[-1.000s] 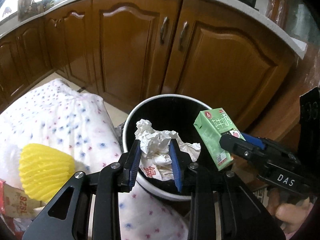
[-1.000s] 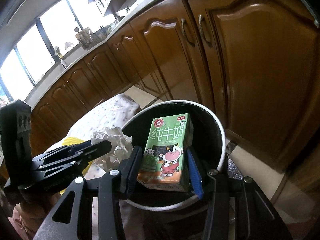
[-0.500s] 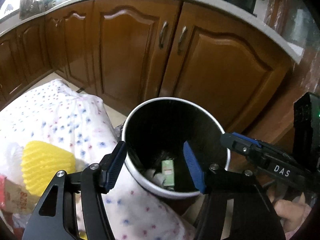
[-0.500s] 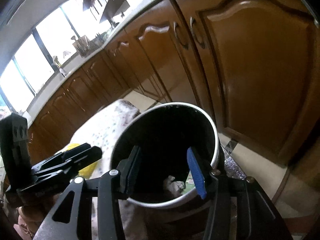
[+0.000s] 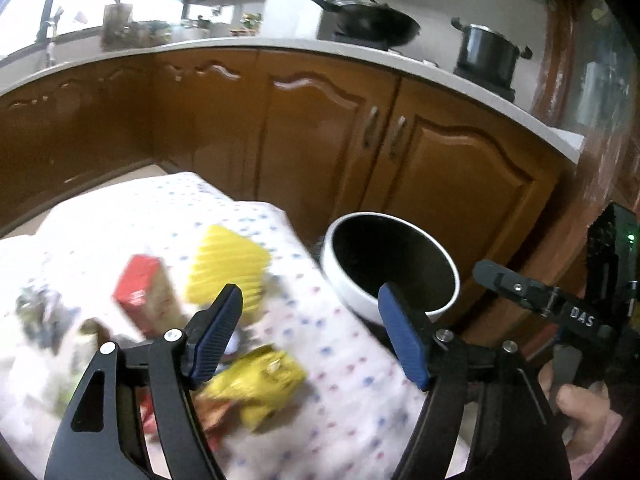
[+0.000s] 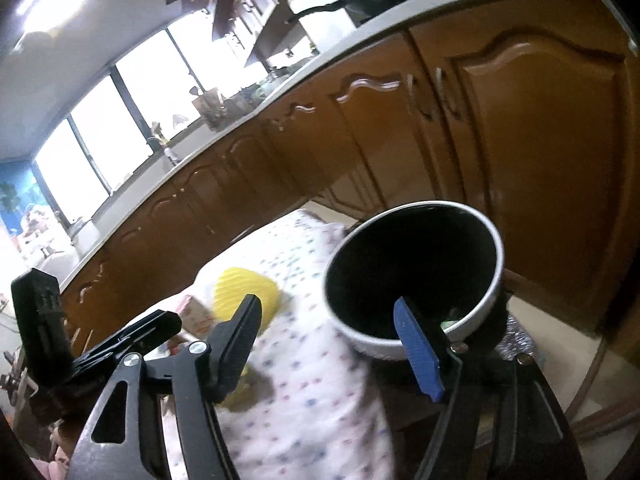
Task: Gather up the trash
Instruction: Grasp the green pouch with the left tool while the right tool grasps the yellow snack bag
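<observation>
A white-rimmed black bin (image 5: 344,280) stands beside a table with a spotted cloth (image 5: 332,364); in the right wrist view the bin (image 6: 494,280) sits at centre right. On the cloth lie a yellow ridged foam piece (image 5: 226,264), a red and white carton (image 5: 142,296) and a crumpled yellow wrapper (image 5: 260,380). My left gripper (image 5: 312,338) is open and empty above the cloth, left of the bin. My right gripper (image 6: 332,348) is open and empty at the bin's near rim. The yellow foam (image 6: 244,290) also shows in the right wrist view.
Brown wooden kitchen cabinets (image 5: 320,140) curve behind the bin under a pale counter (image 5: 280,46) with a wok (image 5: 372,20) and a pot (image 5: 488,50). More blurred litter (image 5: 40,312) lies at the cloth's left. Tiled floor (image 6: 576,340) lies right of the bin.
Both grippers opened and dropped the crumpled paper and the green milk carton into the bin. Both then pulled back and swung left, bringing the cloth and its litter into view.
</observation>
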{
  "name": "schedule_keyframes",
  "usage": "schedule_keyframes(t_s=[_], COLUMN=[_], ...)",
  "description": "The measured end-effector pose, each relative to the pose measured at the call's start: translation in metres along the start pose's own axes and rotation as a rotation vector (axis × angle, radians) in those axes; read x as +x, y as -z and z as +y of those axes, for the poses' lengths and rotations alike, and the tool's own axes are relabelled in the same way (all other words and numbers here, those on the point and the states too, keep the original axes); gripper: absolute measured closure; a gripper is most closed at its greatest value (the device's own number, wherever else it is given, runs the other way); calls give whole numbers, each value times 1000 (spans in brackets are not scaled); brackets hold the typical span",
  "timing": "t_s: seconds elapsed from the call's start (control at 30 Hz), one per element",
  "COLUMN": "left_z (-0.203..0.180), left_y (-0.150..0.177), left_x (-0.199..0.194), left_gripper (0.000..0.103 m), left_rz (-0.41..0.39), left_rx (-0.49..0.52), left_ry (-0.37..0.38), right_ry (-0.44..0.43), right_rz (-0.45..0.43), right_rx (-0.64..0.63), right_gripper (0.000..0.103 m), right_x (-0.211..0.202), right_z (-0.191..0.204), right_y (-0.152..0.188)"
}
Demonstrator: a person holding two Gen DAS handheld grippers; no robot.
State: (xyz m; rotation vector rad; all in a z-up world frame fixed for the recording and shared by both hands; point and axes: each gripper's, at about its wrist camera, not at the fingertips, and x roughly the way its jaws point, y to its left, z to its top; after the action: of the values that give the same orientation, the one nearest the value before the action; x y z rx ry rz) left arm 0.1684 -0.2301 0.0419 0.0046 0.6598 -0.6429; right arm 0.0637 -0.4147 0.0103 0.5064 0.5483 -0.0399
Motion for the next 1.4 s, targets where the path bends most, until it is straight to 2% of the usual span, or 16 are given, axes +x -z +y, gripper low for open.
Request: schedule_keyframes(t_s=[0.1,0.17,0.23,0.6,0.8,1.2,1.23,1.3,1.37,1.4], left_z=[18,29,40,98,118,125,125,125,127,128], left_y=[8,15,23,55,64,70,70,71,72,73], left_x=[-18,-27,-37,-64,-65,-41,-38,-32,-28,-26], left_gripper=[30,29,29,28,28,28,29,37,54,58], left_rz=[-22,-33,-39,-21,4,81,86,97,113,119], left_rx=[-24,-32,-34,-102,-110,-51,-44,-34,-33,-36], left_ry=[-28,-48,-82,-176,-212,-218,-220,-224,-222,-221], right_ry=[-8,-12,-19,-59,-69,-72,-73,-71,-69,-68], right_rz=[-6,-14,-24,17,83,185,192,205,220,227], right_rx=[-25,-35,-54,-127,-153,-167,-170,-177,-180,-178], right_gripper=[29,18,15,14,14,16,16,16,17,17], right_x=[-2,-3,-4,15,41,85,88,94,100,103], right_z=[18,26,37,79,92,99,99,100,100,99], right_y=[7,11,18,50,64,76,76,77,78,79])
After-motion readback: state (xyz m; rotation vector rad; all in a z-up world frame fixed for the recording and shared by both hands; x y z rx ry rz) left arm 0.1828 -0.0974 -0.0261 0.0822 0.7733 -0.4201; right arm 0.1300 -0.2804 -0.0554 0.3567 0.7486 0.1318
